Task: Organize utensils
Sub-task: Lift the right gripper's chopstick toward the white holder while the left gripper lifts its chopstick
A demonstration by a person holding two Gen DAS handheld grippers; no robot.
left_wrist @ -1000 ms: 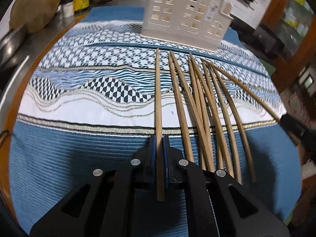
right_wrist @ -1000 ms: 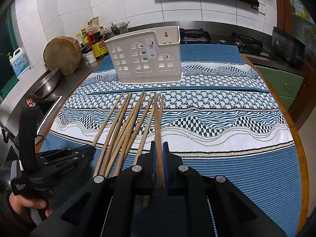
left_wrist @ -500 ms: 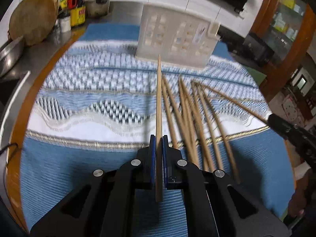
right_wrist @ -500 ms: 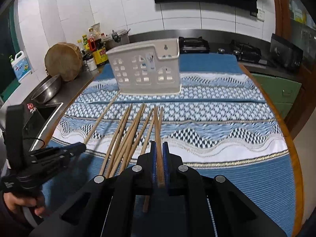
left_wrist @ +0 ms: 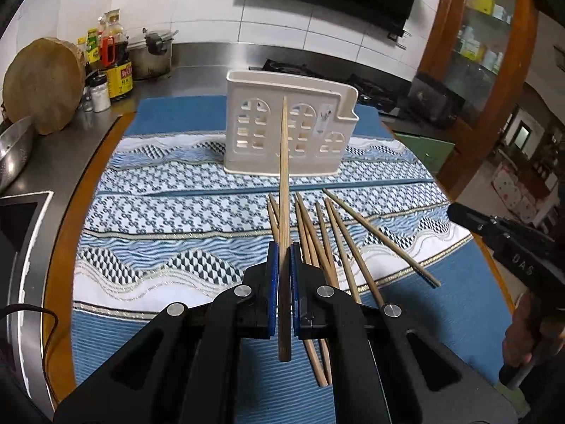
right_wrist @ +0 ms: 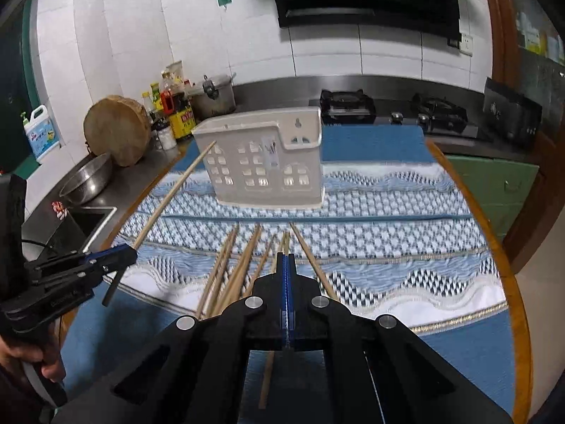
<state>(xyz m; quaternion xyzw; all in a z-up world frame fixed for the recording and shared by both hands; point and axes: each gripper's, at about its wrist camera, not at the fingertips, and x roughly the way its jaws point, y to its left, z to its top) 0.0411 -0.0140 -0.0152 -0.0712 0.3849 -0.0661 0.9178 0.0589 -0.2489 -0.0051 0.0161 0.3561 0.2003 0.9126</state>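
Observation:
My left gripper (left_wrist: 282, 249) is shut on one wooden chopstick (left_wrist: 283, 176), held above the cloth and pointing at the white slotted utensil holder (left_wrist: 261, 148) that stands upright at the far end. The right wrist view shows that same left gripper (right_wrist: 120, 254) at lower left, its chopstick (right_wrist: 169, 194) slanting up towards the holder (right_wrist: 261, 162). Several loose chopsticks (left_wrist: 317, 240) lie fanned on the patterned cloth, also seen under my right gripper (right_wrist: 286, 258) as chopsticks (right_wrist: 229, 268). The right gripper's blue pads are shut together with nothing between them.
A blue and white patterned cloth (left_wrist: 176, 212) covers the round wooden-edged table. On the steel counter to the left are a round chopping block (right_wrist: 116, 130), a steel bowl (right_wrist: 86, 180) and sauce bottles (left_wrist: 113, 63). A gas stove (right_wrist: 346, 106) is behind the holder. A hand (left_wrist: 526, 339) grips the right tool.
The left gripper has lifted its chopstick off the cloth and tipped it up towards the holder. The right gripper has risen too; the chopstick seen between its pads earlier no longer shows there.

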